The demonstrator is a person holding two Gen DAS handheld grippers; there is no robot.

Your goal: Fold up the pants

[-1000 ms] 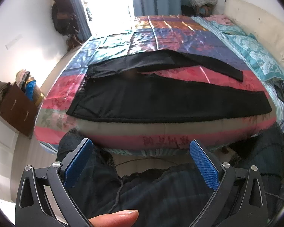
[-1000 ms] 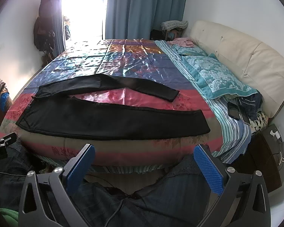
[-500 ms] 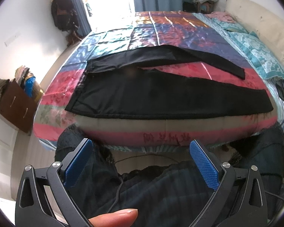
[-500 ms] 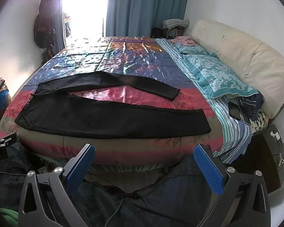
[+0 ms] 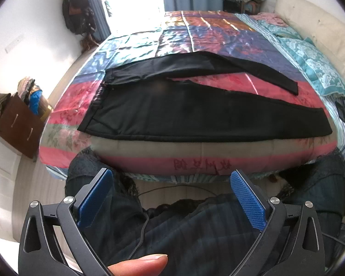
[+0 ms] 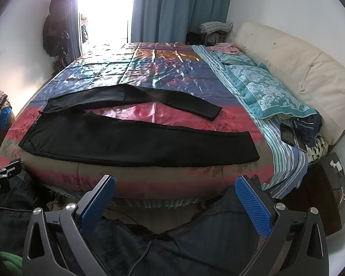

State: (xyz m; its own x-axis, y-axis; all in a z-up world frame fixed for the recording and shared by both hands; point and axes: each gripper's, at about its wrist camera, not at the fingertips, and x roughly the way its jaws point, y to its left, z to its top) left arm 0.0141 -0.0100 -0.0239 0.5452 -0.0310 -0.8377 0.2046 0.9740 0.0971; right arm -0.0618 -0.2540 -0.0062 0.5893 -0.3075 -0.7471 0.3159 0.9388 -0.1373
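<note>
Black pants (image 5: 195, 117) (image 6: 135, 138) lie flat on the bed near its front edge, waistband to the left, legs spread apart in a V toward the right. The near leg runs along the bed's edge; the far leg angles away. My left gripper (image 5: 171, 191) is open, held low in front of the bed over the person's lap, short of the pants. My right gripper (image 6: 174, 197) is open too, also below the bed's edge and clear of the fabric. A thumb (image 5: 140, 264) shows at the bottom of the left wrist view.
The bed carries a shiny patchwork quilt (image 6: 138, 69), with a teal pillow (image 6: 264, 92) and cream headboard (image 6: 299, 69) on the right. A brown cabinet (image 5: 18, 124) stands at the left, a dark nightstand (image 6: 329, 184) at the right. The person's dark-clothed legs (image 6: 195, 241) sit under both grippers.
Both grippers have edged forward and up toward the bed, so the pants sit larger and lower in view. Both stay open with nothing held.
</note>
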